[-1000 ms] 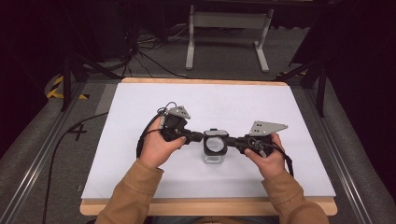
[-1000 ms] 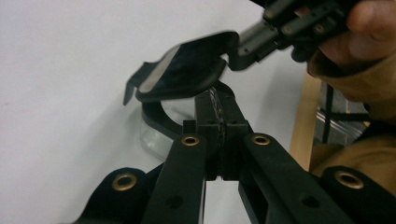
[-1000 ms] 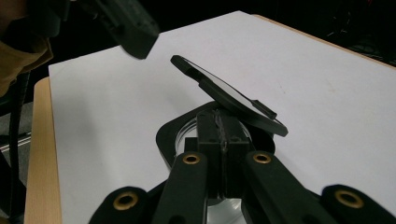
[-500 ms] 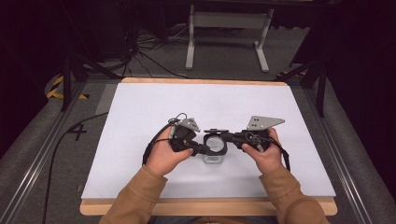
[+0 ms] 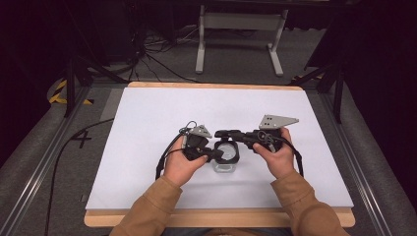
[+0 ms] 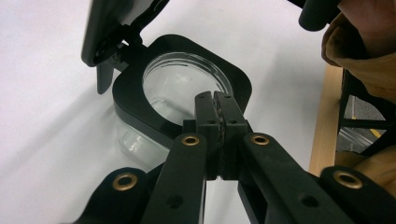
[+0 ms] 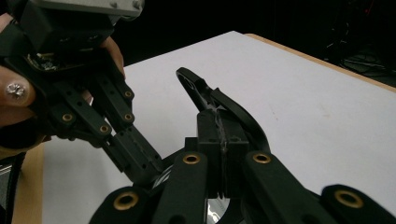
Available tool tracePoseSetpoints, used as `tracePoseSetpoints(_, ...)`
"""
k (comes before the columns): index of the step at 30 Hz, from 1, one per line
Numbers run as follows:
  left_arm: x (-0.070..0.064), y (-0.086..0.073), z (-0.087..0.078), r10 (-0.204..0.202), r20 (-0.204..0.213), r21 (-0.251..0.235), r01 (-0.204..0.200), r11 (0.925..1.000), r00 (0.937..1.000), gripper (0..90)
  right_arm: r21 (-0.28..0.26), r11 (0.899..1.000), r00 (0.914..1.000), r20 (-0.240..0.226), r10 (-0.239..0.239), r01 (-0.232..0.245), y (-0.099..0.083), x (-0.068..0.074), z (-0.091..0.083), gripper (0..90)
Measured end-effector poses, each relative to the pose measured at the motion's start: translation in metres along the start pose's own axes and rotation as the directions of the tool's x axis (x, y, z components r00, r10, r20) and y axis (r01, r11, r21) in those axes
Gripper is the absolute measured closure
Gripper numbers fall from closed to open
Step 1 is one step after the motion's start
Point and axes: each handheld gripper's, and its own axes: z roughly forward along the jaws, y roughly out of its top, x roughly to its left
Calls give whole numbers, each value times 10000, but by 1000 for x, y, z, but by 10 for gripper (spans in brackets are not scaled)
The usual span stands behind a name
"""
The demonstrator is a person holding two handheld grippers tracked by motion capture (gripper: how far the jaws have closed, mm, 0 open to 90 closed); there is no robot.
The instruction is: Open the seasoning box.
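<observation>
While the left claw (image 6: 215,100) is clamping the clear jar's (image 5: 225,164) black rim (image 6: 140,105), the right claw (image 7: 219,122) is pinching its hinged lid (image 7: 205,95) above the bench (image 5: 147,123).

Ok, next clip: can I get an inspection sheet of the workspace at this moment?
Surface: white table top, wooden edge at the front.
Job's things: clear container with a black collar and hinged black lid raised.
Clutter: nothing seen.
Grippers: left gripper shut on the collar's near rim; right gripper shut on the lid's edge.
Cables: one trails from each gripper; a black cable crosses the floor at left.
Surroundings: grey floor, white stand beyond the table.
</observation>
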Motion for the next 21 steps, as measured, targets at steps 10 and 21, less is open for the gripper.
tracePoseSetpoints(10, -4, 1, 0, 300, -295, 88, -298, 9995, 9991, 899, 130, 9999, 9990, 451, -55, 49, 9, -14, 11, 900)
tracePoseSetpoints(21, -5, 1, -1, -19, -322, 162, 24, 9999, 9995, 900, 391, 9990, 9952, 951, -250, 214, 12, -20, 18, 900)
